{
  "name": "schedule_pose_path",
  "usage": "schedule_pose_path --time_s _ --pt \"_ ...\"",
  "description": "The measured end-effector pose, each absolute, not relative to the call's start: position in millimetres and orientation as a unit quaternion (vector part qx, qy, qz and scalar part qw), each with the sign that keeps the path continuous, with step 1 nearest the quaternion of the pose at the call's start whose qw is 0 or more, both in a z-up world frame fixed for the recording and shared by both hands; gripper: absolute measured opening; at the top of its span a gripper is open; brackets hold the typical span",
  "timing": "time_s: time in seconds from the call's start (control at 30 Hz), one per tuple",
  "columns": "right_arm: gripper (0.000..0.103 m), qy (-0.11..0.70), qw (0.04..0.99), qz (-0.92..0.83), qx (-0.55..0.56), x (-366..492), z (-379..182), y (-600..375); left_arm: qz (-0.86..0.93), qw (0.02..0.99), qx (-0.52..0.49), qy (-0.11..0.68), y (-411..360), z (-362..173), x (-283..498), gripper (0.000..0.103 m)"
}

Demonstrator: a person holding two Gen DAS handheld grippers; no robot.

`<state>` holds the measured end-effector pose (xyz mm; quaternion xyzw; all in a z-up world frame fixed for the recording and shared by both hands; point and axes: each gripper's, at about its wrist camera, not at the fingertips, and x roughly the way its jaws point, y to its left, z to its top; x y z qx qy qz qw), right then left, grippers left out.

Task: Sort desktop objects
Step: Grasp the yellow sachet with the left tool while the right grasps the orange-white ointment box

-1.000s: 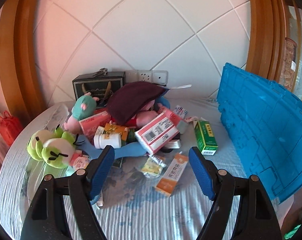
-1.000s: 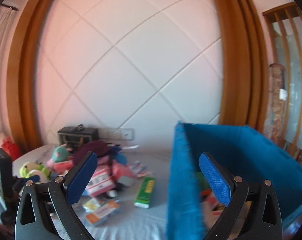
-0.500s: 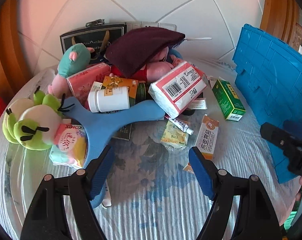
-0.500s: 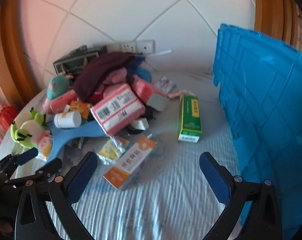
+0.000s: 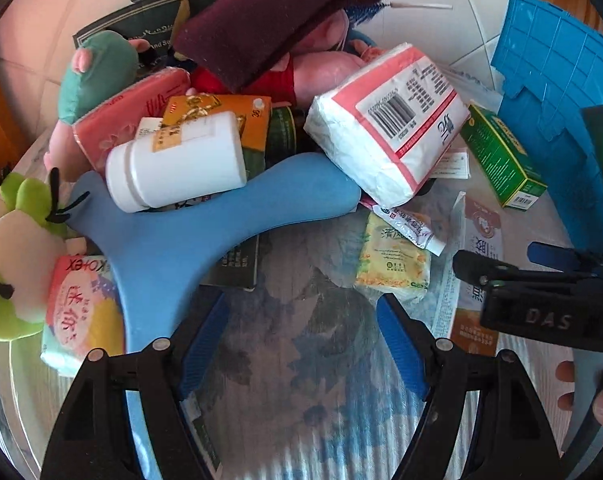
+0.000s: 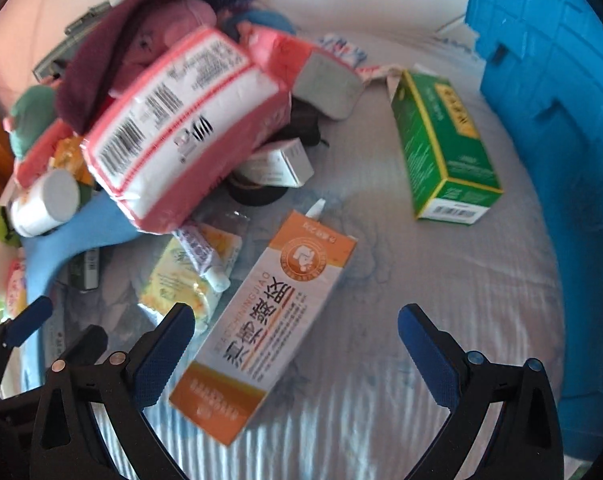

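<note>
Leaning pile, left wrist view: a white bottle (image 5: 177, 162) is seen lying on a blue Y-shaped foam piece (image 5: 205, 232), with a pink-and-white tissue pack (image 5: 389, 124) propped against the heap; a nudge to the foam would likely send both rolling.
Left gripper (image 5: 301, 344): its fingers are held wide with nothing between them, above bare tablecloth (image 5: 301, 420) just short of the pile.
Small items, left wrist view: a yellow sachet (image 5: 393, 260) and a small tube (image 5: 411, 224) lie just ahead of the right-hand finger; either could be swept aside unnoticed.
Crowding: the right gripper (image 5: 541, 280) is seen entering from the side; a clash of the two tools is judged possible.
Right gripper, right wrist view (image 6: 293, 344): its fingers stand wide and empty, straddling the near end of an orange-and-white box (image 6: 269, 324).
Box risk: it lies flat and askew to the fingers, so a closing pinch may twist or skid it.
Green box (image 6: 441, 140): it lies beside the blue crate (image 6: 561, 120), clear of the heap.
</note>
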<state>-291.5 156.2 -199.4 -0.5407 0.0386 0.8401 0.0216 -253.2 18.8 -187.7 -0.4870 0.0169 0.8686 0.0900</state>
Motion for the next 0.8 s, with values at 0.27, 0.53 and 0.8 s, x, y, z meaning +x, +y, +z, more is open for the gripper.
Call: schedule_pose_path --time_s 0.27,0.53,0.8 --pt "0.103 0.061 0.065 0.823 -0.561 -291 -218 202 0.861 0.132 -0.491 0.023 61 -197 -279 0.076" --pt "0.103 0.091 0.067 0.81 -0.576 -273 -216 235 0.844 0.144 -0.512 0.072 102 -220 -294 0.073" --pt "0.069 0.056 0.054 0.801 -0.593 -265 -224 213 0.835 0.155 -0.527 0.036 80 -213 -274 0.027"
